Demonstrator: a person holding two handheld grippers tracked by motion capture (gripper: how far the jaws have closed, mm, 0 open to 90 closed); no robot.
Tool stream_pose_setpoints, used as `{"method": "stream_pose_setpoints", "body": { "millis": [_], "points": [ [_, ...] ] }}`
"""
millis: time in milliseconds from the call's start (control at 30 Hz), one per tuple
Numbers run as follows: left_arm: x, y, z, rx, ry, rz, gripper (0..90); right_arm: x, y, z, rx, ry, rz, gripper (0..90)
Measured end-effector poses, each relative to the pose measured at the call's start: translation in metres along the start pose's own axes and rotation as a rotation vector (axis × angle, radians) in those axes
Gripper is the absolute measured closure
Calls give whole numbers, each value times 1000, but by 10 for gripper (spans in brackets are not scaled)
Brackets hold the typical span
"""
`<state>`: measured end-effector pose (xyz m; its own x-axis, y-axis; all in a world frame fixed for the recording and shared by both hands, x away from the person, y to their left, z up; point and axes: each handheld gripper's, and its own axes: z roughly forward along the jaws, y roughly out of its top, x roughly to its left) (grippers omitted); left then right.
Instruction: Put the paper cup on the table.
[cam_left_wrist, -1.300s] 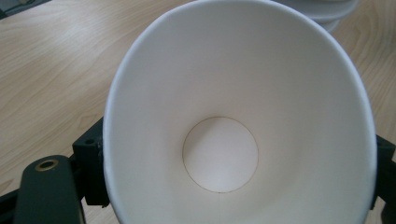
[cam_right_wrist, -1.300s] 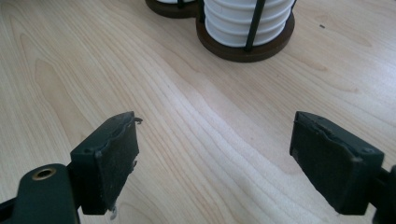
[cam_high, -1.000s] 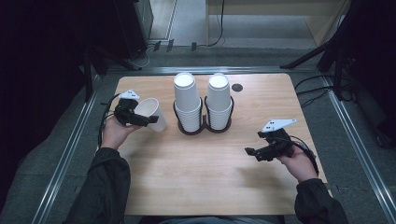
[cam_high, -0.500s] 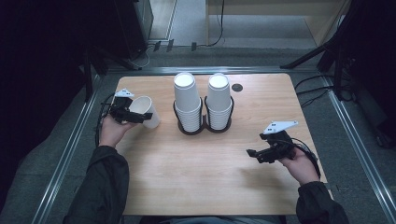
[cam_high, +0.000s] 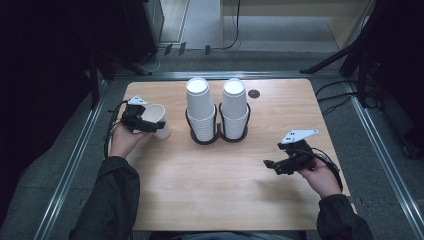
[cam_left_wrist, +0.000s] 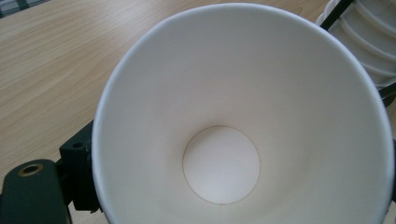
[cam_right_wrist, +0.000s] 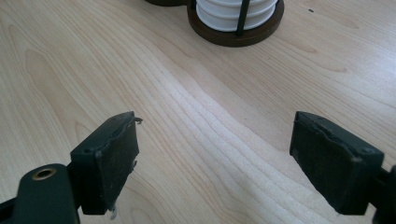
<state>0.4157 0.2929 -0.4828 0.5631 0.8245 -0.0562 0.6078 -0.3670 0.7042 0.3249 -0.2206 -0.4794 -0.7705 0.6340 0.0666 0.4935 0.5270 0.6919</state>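
Pale wood desk (cam_high: 210, 190) lies bare at the near edge. On the near right the right gripper (cam_high: 272, 166) hangs just above it, spread wide and holding nothing. Farther off on the left, the left gripper (cam_high: 150, 125) clamps a tilted white paper cup (cam_high: 157, 119). Beyond, mid-desk, two cup stacks (cam_high: 218, 107) stand in a black holder (cam_high: 218, 136).

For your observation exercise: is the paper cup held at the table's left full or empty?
Empty. The left tool's view looks straight into the paper cup: bare white walls and a clean round bottom.

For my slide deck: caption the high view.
Left gripper holds a paper cup beside two cup stacks; right gripper open.
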Motion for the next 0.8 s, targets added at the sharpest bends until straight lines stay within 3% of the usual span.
{"method": "stream_pose_setpoints", "body": {
  "millis": [467,567,667,800],
  "points": [
    [-2,0,3,22,-33,-1,26,-1,1,0,-4,-2,0,157],
    [-3,2,0,35,-22,-8,1,-1,1,0,-4,-2,-1,157],
    [-3,4,-4,30,-47,-26,0,-1,1,0,-4,-2,-2,157],
    [-4,8,-11,25,-47,-14,0,-1,1,0,-3,-1,-6,157]
  ]
}}
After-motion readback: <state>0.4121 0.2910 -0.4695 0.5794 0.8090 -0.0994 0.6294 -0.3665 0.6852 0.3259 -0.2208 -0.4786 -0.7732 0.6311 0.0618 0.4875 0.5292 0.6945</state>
